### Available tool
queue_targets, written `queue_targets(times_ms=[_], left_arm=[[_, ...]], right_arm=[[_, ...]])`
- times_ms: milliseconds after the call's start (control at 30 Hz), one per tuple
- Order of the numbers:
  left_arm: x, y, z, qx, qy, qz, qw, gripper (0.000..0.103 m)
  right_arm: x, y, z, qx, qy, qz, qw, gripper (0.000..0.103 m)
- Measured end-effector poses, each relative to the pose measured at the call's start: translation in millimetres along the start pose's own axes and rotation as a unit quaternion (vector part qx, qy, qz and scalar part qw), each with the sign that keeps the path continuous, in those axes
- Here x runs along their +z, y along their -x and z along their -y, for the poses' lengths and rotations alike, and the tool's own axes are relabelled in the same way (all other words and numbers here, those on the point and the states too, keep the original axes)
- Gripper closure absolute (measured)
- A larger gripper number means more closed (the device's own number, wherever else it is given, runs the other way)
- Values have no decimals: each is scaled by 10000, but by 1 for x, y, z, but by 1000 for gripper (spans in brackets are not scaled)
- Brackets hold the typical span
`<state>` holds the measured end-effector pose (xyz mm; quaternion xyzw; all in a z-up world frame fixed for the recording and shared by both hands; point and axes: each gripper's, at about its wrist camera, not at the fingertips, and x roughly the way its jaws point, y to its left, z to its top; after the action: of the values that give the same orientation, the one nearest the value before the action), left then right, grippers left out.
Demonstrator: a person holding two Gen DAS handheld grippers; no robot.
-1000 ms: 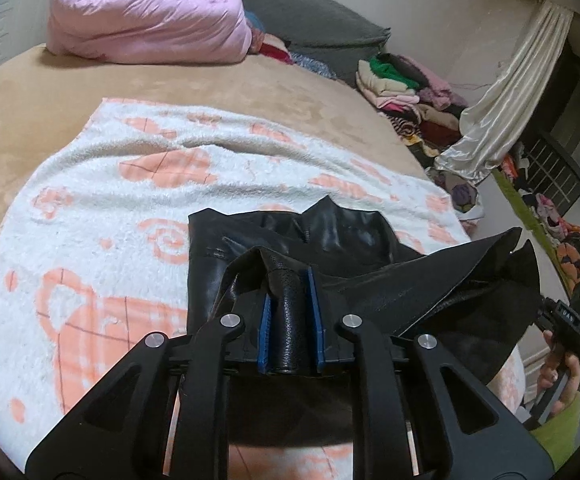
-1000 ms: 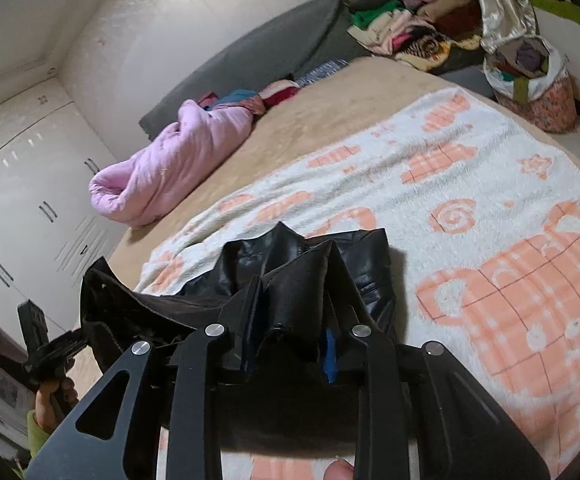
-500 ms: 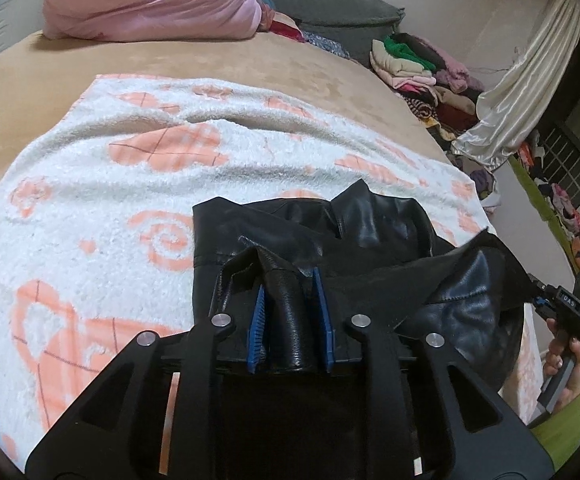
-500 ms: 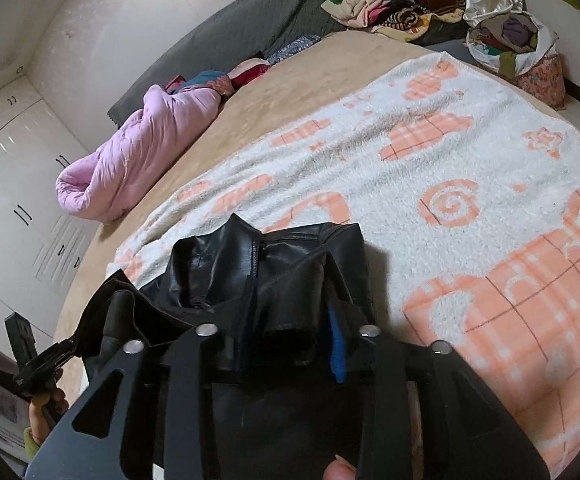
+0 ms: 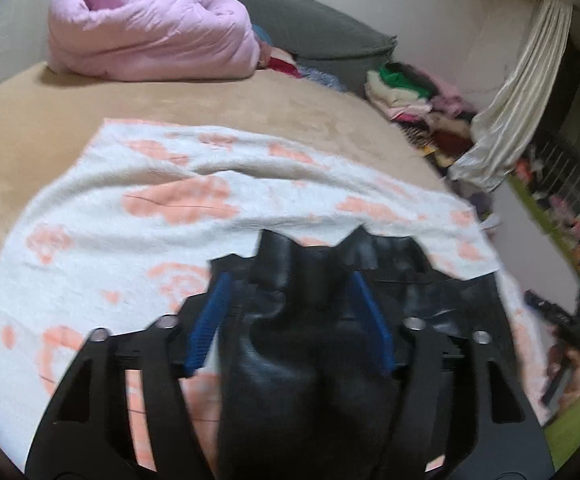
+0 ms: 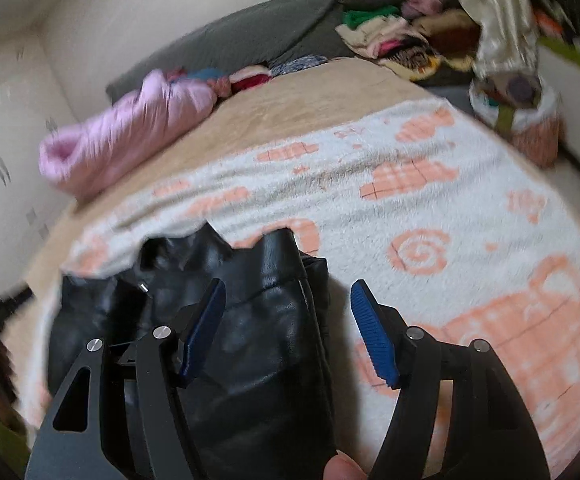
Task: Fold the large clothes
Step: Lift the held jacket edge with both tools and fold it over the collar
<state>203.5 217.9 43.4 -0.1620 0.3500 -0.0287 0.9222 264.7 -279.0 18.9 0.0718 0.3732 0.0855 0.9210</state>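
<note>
A black leather jacket (image 5: pixel 309 360) lies bunched on the white and orange blanket (image 5: pixel 130 240). My left gripper (image 5: pixel 290 280) hangs just over it. Its jaws are opening, and a raised fold of the jacket stands loose between the blue pads (image 5: pixel 210 320). In the right wrist view the jacket (image 6: pixel 266 280) lies flat under my right gripper (image 6: pixel 288 284). Its jaws are also opening: the left pad (image 6: pixel 206 328) is over the leather, the right pad over the blanket (image 6: pixel 409 208), and neither presses on anything. The picture is blurred.
The blanket covers a tan bed (image 5: pixel 30 128). A rolled pink duvet (image 5: pixel 150 36) and grey cushion (image 5: pixel 290 28) lie at the far end. Piled clothes (image 5: pixel 409 92), a pale curtain (image 5: pixel 521 92) and a full bag (image 6: pixel 517 120) stand off the bed's far right.
Both grippers were shut on folds of the black jacket and now stand open. The jacket has dropped from its stretched, lifted shape into a heap on the blanket.
</note>
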Motion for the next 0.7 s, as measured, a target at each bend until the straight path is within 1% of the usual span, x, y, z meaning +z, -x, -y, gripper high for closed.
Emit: queue_targets(times_ms=[33, 67, 100, 167, 200, 233, 267, 300, 333, 367, 400, 433, 467, 500, 533, 633, 700], left_arm=[[-1, -6, 1, 171, -120, -87, 9997, 41], [-5, -17, 1, 326, -251, -279, 9988, 41], [-8, -26, 0, 396, -301, -430, 9978, 41], [-15, -39, -2, 373, -339, -600, 9969, 41], [-18, -47, -2, 404, -389, -675, 9961, 41], [-21, -53, -1, 441, -449, -718, 9954, 41], [-23, -55, -1, 431, -477, -707, 9954, 47], [-24, -56, 1, 336, -521, -653, 9959, 73], [-24, -57, 4, 348, -575, -633, 9957, 81], [-23, -56, 6, 434, -635, -579, 9954, 89], [-19, -50, 8, 429, -659, -453, 9959, 95], [-15, -44, 8, 376, -635, -339, 9967, 96], [-7, -37, 8, 309, -597, -179, 9976, 96], [-2, -32, 9, 256, -572, -74, 9980, 97], [3, -29, 10, 247, -587, 14, 9980, 97], [15, -32, 13, 294, -632, 125, 9975, 97], [19, -44, 7, 262, -477, 34, 9985, 97]], right_arm=[[-1, -4, -6, -95, 216, -46, 9997, 39], [-3, -12, -14, -216, 487, -139, 9985, 39], [-4, -19, -19, -323, 673, -227, 9970, 39], [-8, -37, -25, -513, 973, -375, 9932, 39], [-9, -44, -26, -541, 1015, -410, 9925, 40], [-11, -50, -27, -558, 1040, -431, 9921, 44], [-12, -57, -27, -547, 1073, -454, 9917, 59], [-13, -59, -28, -620, 1088, -427, 9912, 71], [-14, -58, -28, -680, 1090, -372, 9910, 85], [-12, -55, -28, -622, 1012, -300, 9925, 91], [-8, -47, -26, -537, 879, -143, 9946, 92], [-3, -39, -26, -495, 790, -23, 9956, 92], [5, -29, -22, -363, 620, 164, 9973, 92], [13, -18, -15, -119, 392, 349, 9985, 92], [18, -14, -12, -12, 243, 456, 9987, 92], [28, -17, -6, -29, 73, 508, 9987, 92], [31, -30, -1, -47, -29, 445, 9990, 92]])
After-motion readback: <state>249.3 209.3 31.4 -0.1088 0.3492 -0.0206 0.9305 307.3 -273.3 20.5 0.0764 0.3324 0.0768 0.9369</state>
